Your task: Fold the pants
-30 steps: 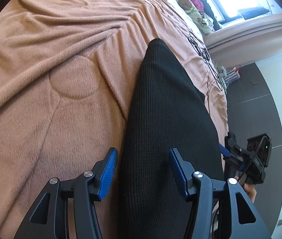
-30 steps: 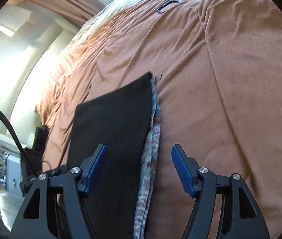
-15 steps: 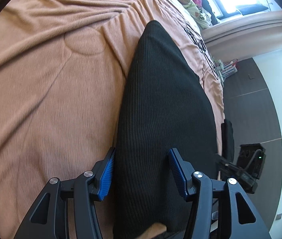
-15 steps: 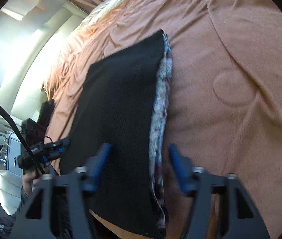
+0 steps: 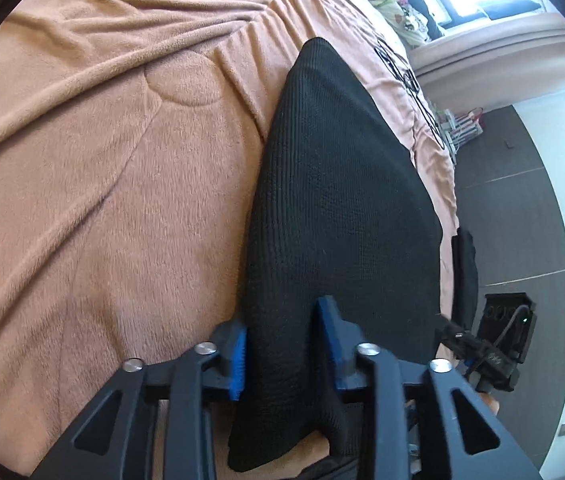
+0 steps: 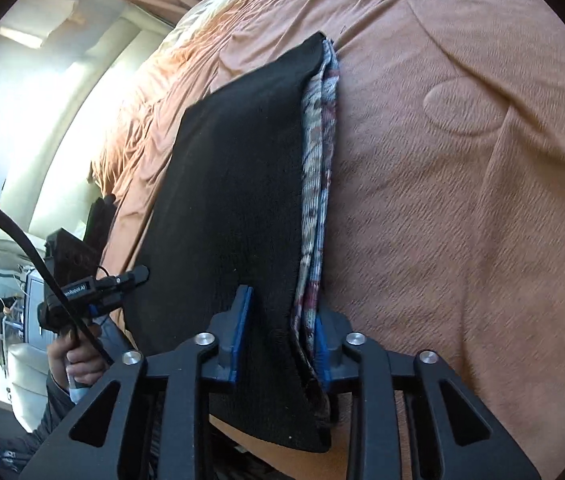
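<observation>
The black knit pants [image 5: 342, 208] lie folded lengthwise on the bed, on a tan fleece blanket [image 5: 102, 200], near the bed's edge above the dark floor [image 5: 522, 220]. Seen from the right wrist, the pants [image 6: 234, 200] show a patterned grey-and-red lining [image 6: 318, 168] along the edge toward the blanket [image 6: 462, 220].

The left hand-held gripper [image 5: 282, 346] has just been closing, and its blue pads [image 5: 238, 360] now pinch one near corner of the pants, the fabric bunched between them. The right hand-held gripper [image 6: 280, 334] has its blue pads [image 6: 242, 328] clamped on the other near corner, black cloth and lining edge together between them; its jaws closed sharply and have eased slightly wider within the last moment.

In the right wrist view, the person's hand [image 6: 78, 354] holds the left tool at the bed's side, with a black cable [image 6: 22, 240] crossing in front of it.
</observation>
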Demonstrator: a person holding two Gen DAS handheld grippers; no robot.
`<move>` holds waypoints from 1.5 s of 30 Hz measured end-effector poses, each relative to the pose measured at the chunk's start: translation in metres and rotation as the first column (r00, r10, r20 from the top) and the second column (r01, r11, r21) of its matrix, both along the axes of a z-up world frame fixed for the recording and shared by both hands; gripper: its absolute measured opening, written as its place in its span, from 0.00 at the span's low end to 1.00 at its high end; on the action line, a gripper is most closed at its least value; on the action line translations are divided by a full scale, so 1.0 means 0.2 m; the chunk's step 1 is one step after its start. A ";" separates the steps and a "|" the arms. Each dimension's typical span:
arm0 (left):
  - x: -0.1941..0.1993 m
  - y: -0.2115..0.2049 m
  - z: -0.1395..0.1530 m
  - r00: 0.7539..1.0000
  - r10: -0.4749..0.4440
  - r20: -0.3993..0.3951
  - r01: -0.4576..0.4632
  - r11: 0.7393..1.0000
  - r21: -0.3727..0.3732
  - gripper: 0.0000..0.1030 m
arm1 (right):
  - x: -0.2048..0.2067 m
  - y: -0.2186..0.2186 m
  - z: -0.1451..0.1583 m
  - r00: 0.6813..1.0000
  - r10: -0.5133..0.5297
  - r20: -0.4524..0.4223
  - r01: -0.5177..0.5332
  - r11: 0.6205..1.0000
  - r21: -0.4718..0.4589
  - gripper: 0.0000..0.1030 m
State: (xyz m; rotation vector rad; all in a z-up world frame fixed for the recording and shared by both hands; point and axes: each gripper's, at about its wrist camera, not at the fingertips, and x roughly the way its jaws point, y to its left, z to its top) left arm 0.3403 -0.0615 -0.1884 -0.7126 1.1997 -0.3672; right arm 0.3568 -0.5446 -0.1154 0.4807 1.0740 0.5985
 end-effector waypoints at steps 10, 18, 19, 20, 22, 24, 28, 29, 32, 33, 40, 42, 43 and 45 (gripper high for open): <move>0.15 0.01 -0.02 0.999 0.025 0.030 -0.025 1.000 -0.001 0.45 | 0.24 -0.07 -0.08 0.999 -0.028 -0.030 0.031 0.993 0.111 0.70; 0.29 -0.01 -0.03 0.998 0.027 0.057 -0.027 1.000 -0.006 0.45 | 0.37 0.03 -0.14 0.999 0.035 -0.033 -0.029 0.987 0.155 0.70; 0.29 -0.01 -0.03 0.998 0.026 0.060 -0.025 1.000 -0.007 0.45 | 0.39 0.04 -0.15 0.999 0.043 -0.034 -0.037 0.987 0.159 0.70; 0.31 -0.02 -0.03 0.998 0.023 0.063 -0.022 1.000 -0.006 0.45 | 0.41 0.05 -0.15 0.998 0.049 -0.036 -0.043 0.985 0.165 0.70; 0.34 -0.02 -0.03 0.997 0.022 0.068 -0.021 1.000 -0.008 0.45 | 0.45 0.07 -0.16 0.997 0.062 -0.037 -0.055 0.983 0.177 0.70; 0.36 -0.02 -0.03 0.997 0.021 0.073 -0.021 1.000 -0.008 0.45 | 0.47 0.07 -0.17 0.997 0.072 -0.033 -0.065 0.982 0.176 0.70; 0.40 -0.03 -0.04 0.996 0.026 0.083 -0.025 1.000 -0.015 0.45 | 0.49 0.07 -0.17 0.996 0.082 -0.021 -0.077 0.980 0.184 0.67; 0.41 -0.03 -0.04 0.996 0.030 0.084 -0.029 0.999 -0.016 0.45 | 0.49 0.07 -0.17 0.996 0.086 -0.019 -0.082 0.981 0.178 0.64; 0.42 -0.03 -0.02 0.995 0.039 0.089 -0.039 0.999 -0.004 0.37 | 0.51 0.10 -0.17 0.995 0.095 -0.017 -0.091 0.982 0.166 0.51; 0.42 -0.03 -0.02 0.995 0.043 0.093 -0.043 0.999 0.000 0.30 | 0.51 0.11 -0.17 0.996 0.094 -0.015 -0.090 0.982 0.164 0.49; 0.38 -0.02 0.06 0.989 0.039 0.143 -0.037 0.999 -0.014 0.10 | 0.42 0.11 -0.04 0.993 0.087 0.085 -0.098 0.984 0.148 0.24; 0.37 -0.02 0.09 0.986 0.041 0.159 -0.038 0.999 -0.020 0.09 | 0.38 0.12 -0.01 0.991 0.084 0.108 -0.098 0.986 0.134 0.23; 0.37 -0.02 0.11 0.985 0.042 0.166 -0.039 0.999 -0.023 0.09 | 0.37 0.12 0.00 0.990 0.083 0.117 -0.098 0.986 0.133 0.22; 0.35 -0.02 0.15 0.981 0.042 0.187 -0.036 0.999 -0.031 0.09 | 0.33 0.12 0.04 0.986 0.080 0.145 -0.100 0.986 0.134 0.21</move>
